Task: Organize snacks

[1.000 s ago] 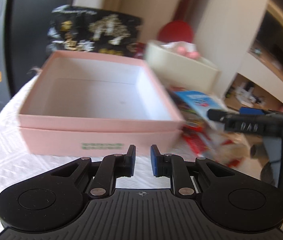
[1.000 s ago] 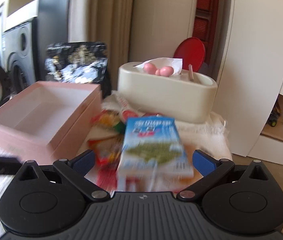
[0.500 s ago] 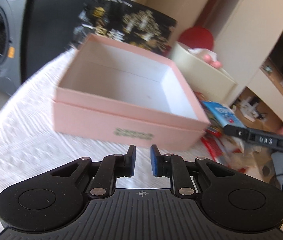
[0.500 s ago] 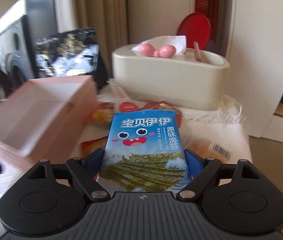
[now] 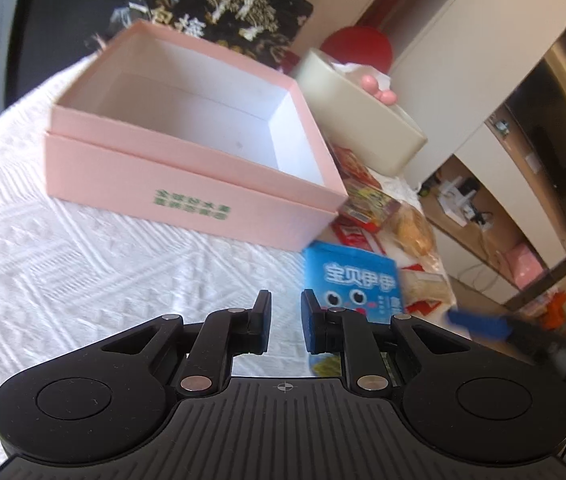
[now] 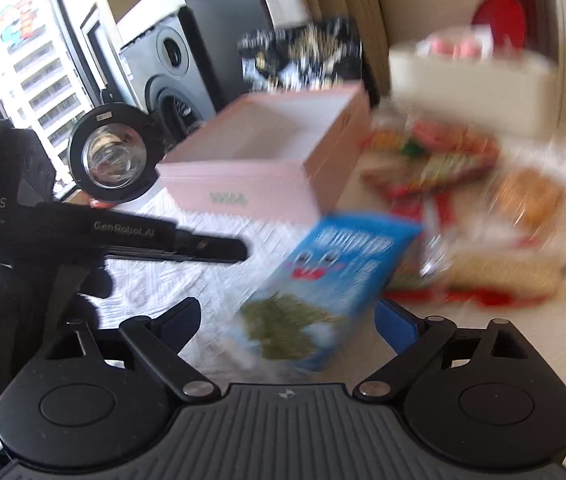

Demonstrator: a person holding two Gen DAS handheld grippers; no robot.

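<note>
An open pink box [image 5: 187,148] stands on the white tablecloth; it also shows in the right wrist view [image 6: 267,160]. Its inside looks bare. My right gripper [image 6: 287,320] is shut on a blue seaweed snack packet [image 6: 323,280], held tilted above the cloth near the box's front right corner. The packet also shows in the left wrist view [image 5: 357,284]. My left gripper [image 5: 286,322] is nearly shut and holds nothing, in front of the box. A pile of snack packets [image 5: 379,216] lies right of the box.
A cream tissue holder [image 5: 359,120] stands behind the snack pile. A black and gold bag [image 5: 223,12] stands behind the box. A washing machine [image 6: 163,76] is beyond the table's left edge. The table's right edge drops off past the snacks.
My right gripper closed on the blue packet, lifted it from the pile and swung it left toward the box. My left gripper drew back a little; its fingers stayed as they were.
</note>
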